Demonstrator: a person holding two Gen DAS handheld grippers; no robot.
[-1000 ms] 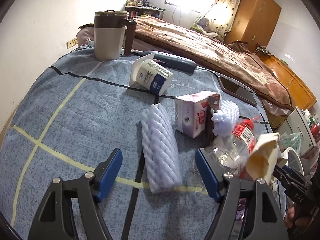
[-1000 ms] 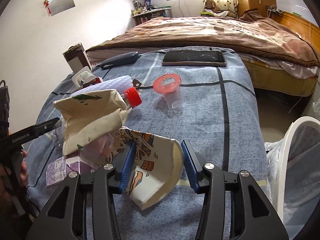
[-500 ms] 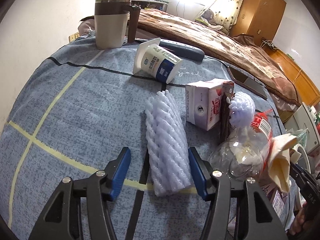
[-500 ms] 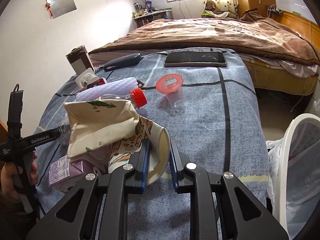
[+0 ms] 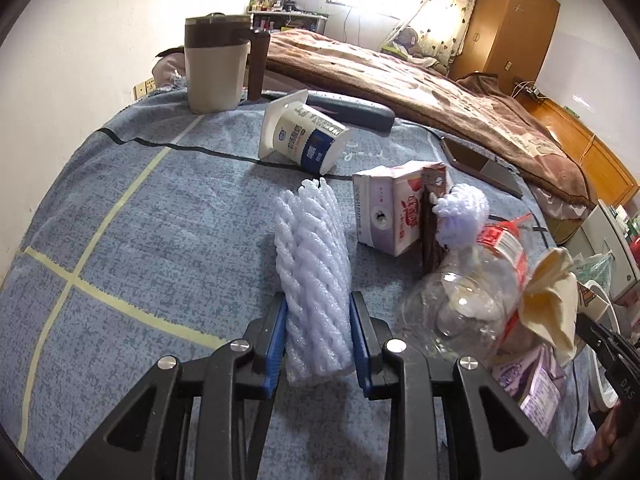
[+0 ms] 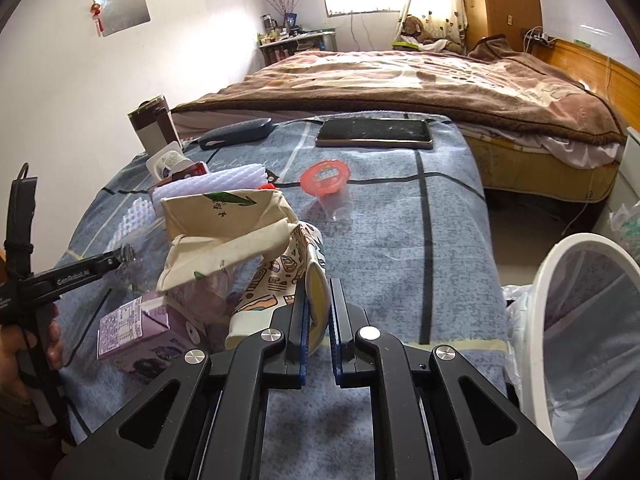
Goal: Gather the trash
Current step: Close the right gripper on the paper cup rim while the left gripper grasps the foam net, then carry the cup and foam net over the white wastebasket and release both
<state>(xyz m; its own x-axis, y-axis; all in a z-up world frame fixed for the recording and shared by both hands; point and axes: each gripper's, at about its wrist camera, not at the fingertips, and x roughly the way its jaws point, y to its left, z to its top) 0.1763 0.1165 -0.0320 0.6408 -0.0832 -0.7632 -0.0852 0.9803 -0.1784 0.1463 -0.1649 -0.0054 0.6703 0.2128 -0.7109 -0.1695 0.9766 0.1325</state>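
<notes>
My left gripper point(image 5: 318, 330) is shut on a white foam net sleeve point(image 5: 312, 264) that lies on the blue cloth. Beside it lie a pink milk carton point(image 5: 394, 212), a yoghurt cup point(image 5: 302, 136), a crushed clear bottle point(image 5: 468, 300) and a second foam net point(image 5: 462, 212). My right gripper point(image 6: 319, 320) is shut on the rim of a squashed patterned paper cup point(image 6: 280, 284). A beige paper bag point(image 6: 228, 232) rests on the pile next to it. A white trash bin point(image 6: 588, 320) with a liner stands at the right.
A purple carton point(image 6: 132, 328), a red-lidded plastic cup point(image 6: 328, 184), a phone point(image 6: 374, 133), a dark glasses case point(image 6: 236, 133) and a brown-and-cream jug point(image 5: 216, 68) are on the cloth. A bed point(image 6: 420, 84) lies behind.
Both grippers have closed: the left onto the foam net sleeve after moving forward around it, the right onto the paper cup, squashing it flat.
</notes>
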